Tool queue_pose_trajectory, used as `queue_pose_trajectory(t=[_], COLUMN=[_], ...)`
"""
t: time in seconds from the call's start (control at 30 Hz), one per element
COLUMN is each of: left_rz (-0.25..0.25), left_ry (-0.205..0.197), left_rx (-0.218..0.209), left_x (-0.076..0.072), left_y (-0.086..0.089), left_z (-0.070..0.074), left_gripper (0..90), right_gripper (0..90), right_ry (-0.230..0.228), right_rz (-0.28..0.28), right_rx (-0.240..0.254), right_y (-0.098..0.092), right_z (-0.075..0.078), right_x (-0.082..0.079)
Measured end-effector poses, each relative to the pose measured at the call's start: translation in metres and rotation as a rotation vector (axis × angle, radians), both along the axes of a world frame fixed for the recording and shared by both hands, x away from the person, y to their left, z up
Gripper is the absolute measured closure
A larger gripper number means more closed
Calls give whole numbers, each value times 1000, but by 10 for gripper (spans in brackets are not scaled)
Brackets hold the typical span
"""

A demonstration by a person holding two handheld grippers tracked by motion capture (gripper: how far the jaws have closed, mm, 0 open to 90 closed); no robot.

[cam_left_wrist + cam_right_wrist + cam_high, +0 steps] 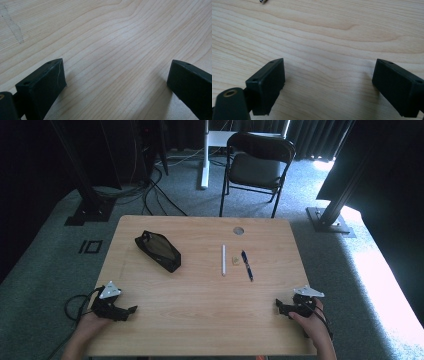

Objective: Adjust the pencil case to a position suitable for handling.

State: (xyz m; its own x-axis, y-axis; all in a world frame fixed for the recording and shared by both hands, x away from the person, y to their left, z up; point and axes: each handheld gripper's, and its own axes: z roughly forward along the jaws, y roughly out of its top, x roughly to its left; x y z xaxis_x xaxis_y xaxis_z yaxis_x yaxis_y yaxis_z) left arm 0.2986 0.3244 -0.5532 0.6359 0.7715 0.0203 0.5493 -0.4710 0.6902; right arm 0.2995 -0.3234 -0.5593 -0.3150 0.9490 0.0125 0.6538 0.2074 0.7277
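1. The left gripper (131, 310) rested at the near left edge of the table (200, 320), its jaws spread wide with only bare wood between them, as the left gripper view showed (116, 85). It held nothing.
2. The right gripper (278, 306) sat at the near right edge, jaws likewise wide apart and empty, with plain wood grain between them in its own view (329, 82).
3. The things to work on lay well ahead of both: a black pencil case (157, 250) at the left of mid-table, a white pen (223, 260) and a blue pen (247, 265) side by side right of centre, with a small pale scrap (234, 260) between them.
4. The likely step was a reach from rest. The right gripper was better placed for the pens, the left for the case.
5. To do it well, each pen wanted jaws turned across its barrel, lowered until the tips nearly met the wood, then closed at mid-length so it would not tip.
6. The blue pen lay slightly slanted, so the wrist needed to match that angle.
7. The case needed steadying by the left gripper before anything went in.
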Motion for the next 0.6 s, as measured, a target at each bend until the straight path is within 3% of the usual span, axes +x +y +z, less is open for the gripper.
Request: queue_pose_trajectory(t=[0.3,0.6], left_rz=[2,1], left_ry=[0,1], left_rx=[0,2], left_x=[0,0], left_y=[0,0], left_z=[0,0], left_gripper=[22,22], right_gripper=[106,107], right_ry=[-3,-3], right_rz=[1,54], right_rx=[-1,3], right_y=[0,18], right_z=[0,4], right_x=[0,9])
